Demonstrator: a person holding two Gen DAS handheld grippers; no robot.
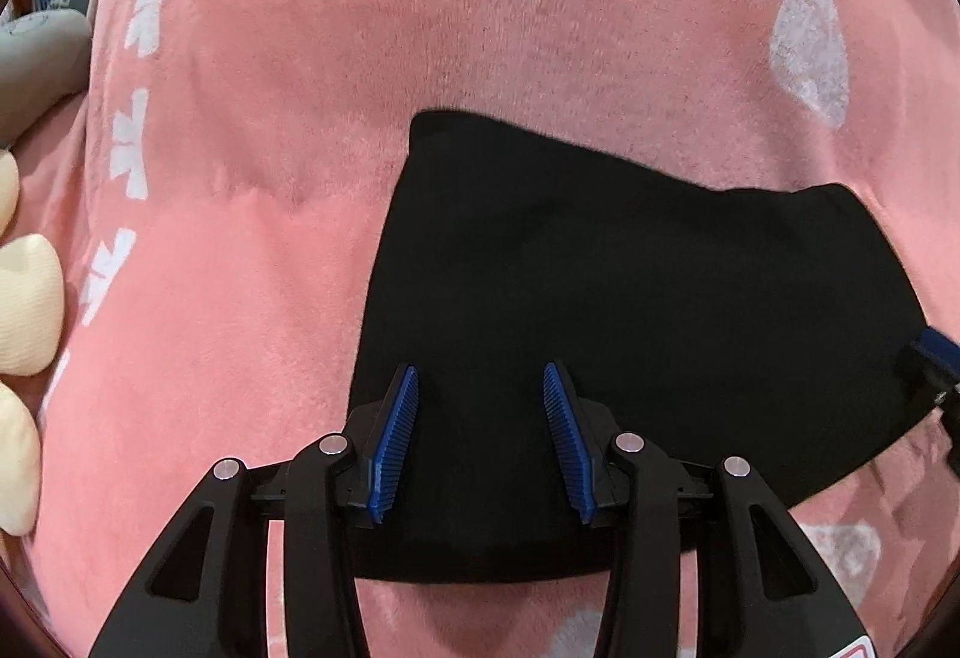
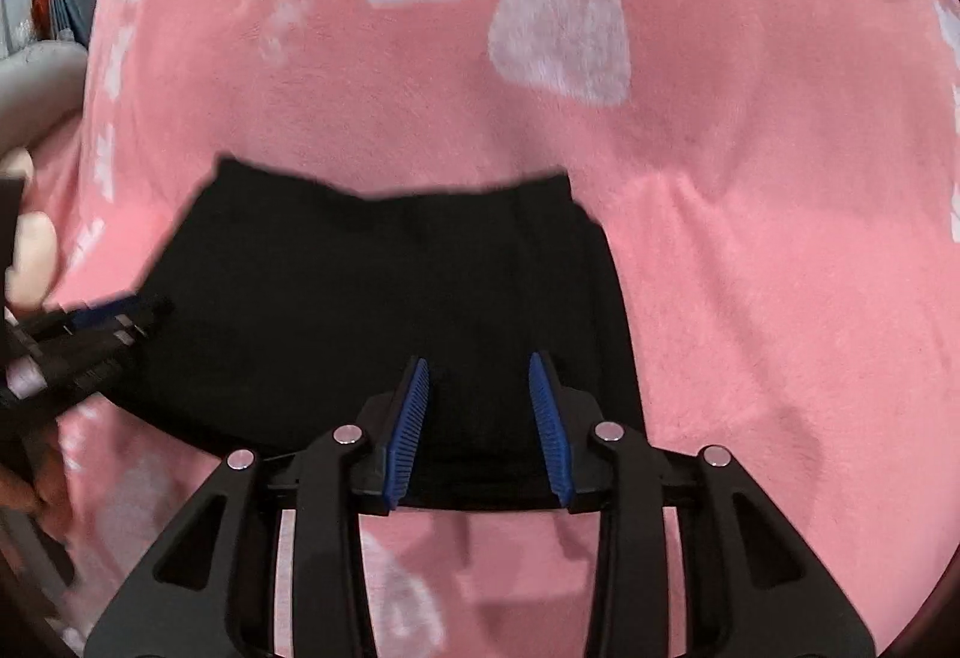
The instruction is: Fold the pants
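Note:
The black pants (image 1: 600, 298) lie folded into a compact flat shape on a pink blanket (image 1: 270, 148). My left gripper (image 1: 480, 379) is open over the pants' near left part, blue pads apart, nothing between them. My right gripper (image 2: 479, 367) is open over the pants (image 2: 390, 298) near their right edge, empty. The right gripper's tip shows at the right edge of the left wrist view (image 1: 936, 358). The left gripper shows at the left of the right wrist view (image 2: 102, 322).
The pink blanket (image 2: 750, 238) with white printed patterns covers the whole surface. Cream plush shapes (image 1: 27, 304) and a grey plush (image 1: 42, 52) lie off its left edge. Blue curtains (image 2: 66, 10) hang at the far left.

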